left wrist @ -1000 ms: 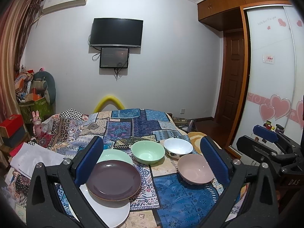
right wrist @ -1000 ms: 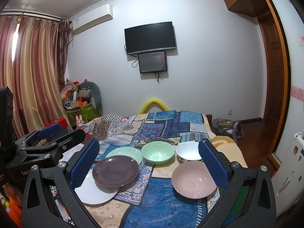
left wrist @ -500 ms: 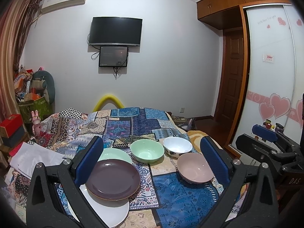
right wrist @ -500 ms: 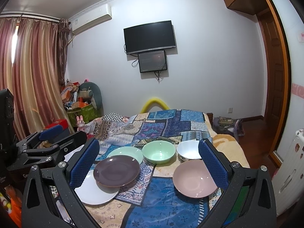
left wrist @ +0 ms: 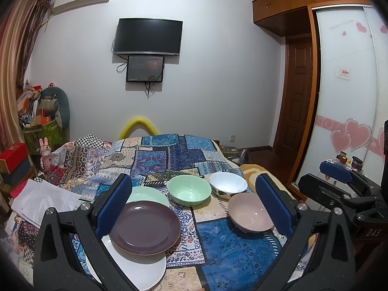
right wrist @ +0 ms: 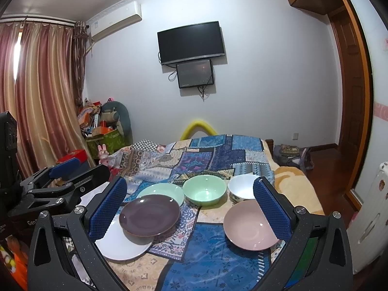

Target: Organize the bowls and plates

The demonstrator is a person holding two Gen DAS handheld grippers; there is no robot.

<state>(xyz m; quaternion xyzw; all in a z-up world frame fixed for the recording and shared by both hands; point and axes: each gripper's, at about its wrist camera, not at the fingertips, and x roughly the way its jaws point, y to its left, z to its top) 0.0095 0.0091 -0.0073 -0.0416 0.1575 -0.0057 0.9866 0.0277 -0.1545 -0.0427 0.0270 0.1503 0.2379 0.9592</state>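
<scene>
On a patchwork cloth lie a purple plate (left wrist: 145, 226) (right wrist: 149, 214), overlapping a white plate (left wrist: 135, 270) (right wrist: 121, 246) and a pale green plate (left wrist: 148, 193) (right wrist: 162, 191). Behind them stand a green bowl (left wrist: 189, 192) (right wrist: 204, 191) and a white bowl (left wrist: 228, 186) (right wrist: 242, 190). A pink bowl (left wrist: 249, 218) (right wrist: 249, 228) sits at the right. My left gripper (left wrist: 194, 208) hovers open in front of the dishes, holding nothing. My right gripper (right wrist: 191, 212) is likewise open and empty. Each gripper shows at the edge of the other's view: the right gripper (left wrist: 339, 181), the left gripper (right wrist: 60, 186).
The patchwork cloth (left wrist: 169, 155) covers a bed-like surface running back to a wall with a TV (left wrist: 148, 36). Boxes and clutter (left wrist: 36, 121) pile at the left by the curtains (right wrist: 43, 97). A wooden door (left wrist: 295, 92) and wardrobe stand right.
Both views have edged slightly; the dishes sit a little differently in frame. No dish has moved and both grippers stay open.
</scene>
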